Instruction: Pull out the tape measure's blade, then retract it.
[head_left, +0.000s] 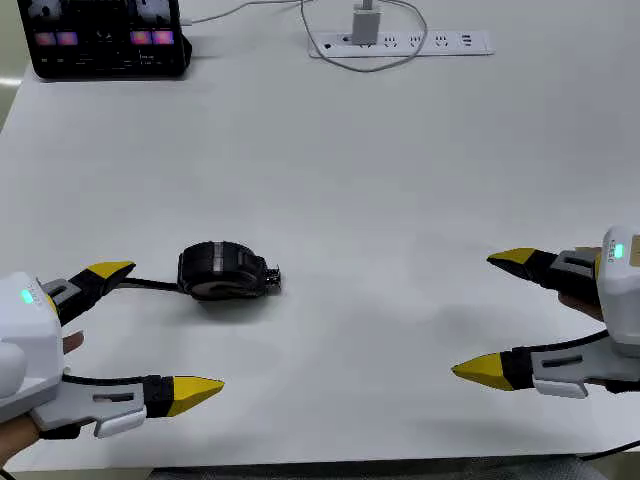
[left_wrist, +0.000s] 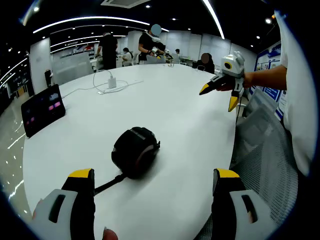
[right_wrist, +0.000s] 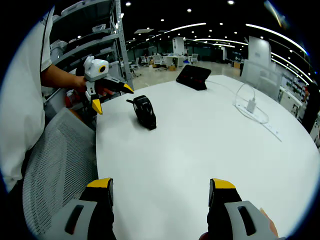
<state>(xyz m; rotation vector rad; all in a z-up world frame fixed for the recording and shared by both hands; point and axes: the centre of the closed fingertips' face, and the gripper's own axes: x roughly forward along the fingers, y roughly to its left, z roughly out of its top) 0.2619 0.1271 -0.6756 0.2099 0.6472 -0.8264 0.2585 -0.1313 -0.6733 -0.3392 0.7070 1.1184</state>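
A black tape measure lies on the white table, its strap trailing left and its blade tip at the right end. The blade is inside the case. My left gripper is open at the lower left, its far jaw tip close to the strap. In the left gripper view the tape measure sits just ahead, between the yellow-tipped jaws of the left gripper. My right gripper is open at the lower right, well away from the tape measure, with nothing between the jaws of the right gripper.
A dark tablet stands at the far left of the table. A white power strip with a plugged charger and cable lies at the far edge. A mesh chair stands beside the table's near edge.
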